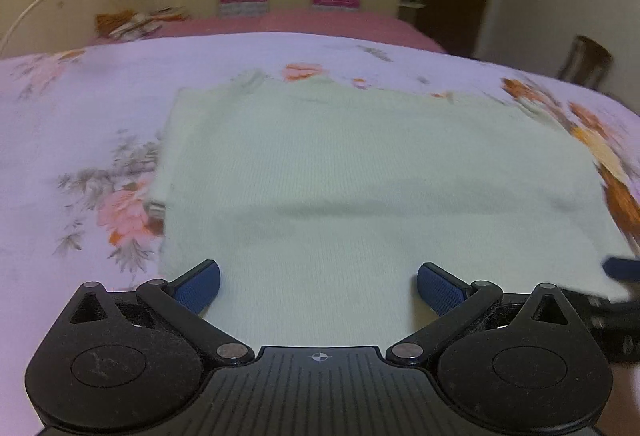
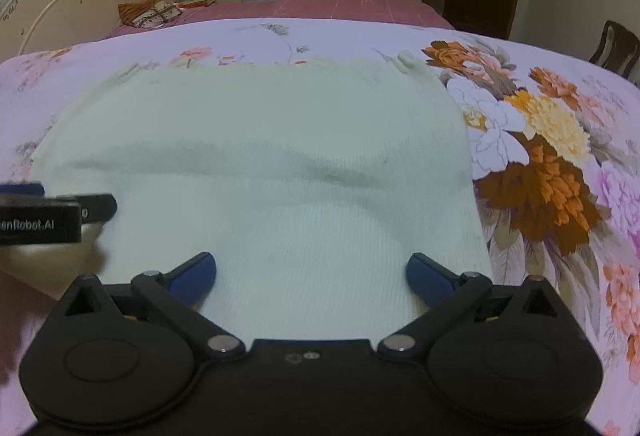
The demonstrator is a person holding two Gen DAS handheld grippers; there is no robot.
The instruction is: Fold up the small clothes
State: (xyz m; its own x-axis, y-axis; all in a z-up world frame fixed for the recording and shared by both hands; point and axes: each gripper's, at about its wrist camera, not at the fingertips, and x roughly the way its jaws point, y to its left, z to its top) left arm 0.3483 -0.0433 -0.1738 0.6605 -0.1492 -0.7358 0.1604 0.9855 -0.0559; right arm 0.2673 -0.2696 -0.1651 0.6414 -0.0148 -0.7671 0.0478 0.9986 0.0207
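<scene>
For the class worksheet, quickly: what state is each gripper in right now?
Left gripper: open, holding nothing, above the pale knitted garment.
Right gripper: open, holding nothing, above the same garment.

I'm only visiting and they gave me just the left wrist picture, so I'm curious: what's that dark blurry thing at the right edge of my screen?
Observer: That's the right gripper, jaws wide open, nothing held.
Operator: What's under it?
Observer: The pale knitted garment; its right edge lies straight along the floral bedspread.
Operator: Is the far right corner tidy?
Observer: A small white tab sticks out there.
Operator: Can you see my gripper too?
Observer: Yes, the left gripper shows at the right wrist view's left edge, bearing white lettering.
</scene>
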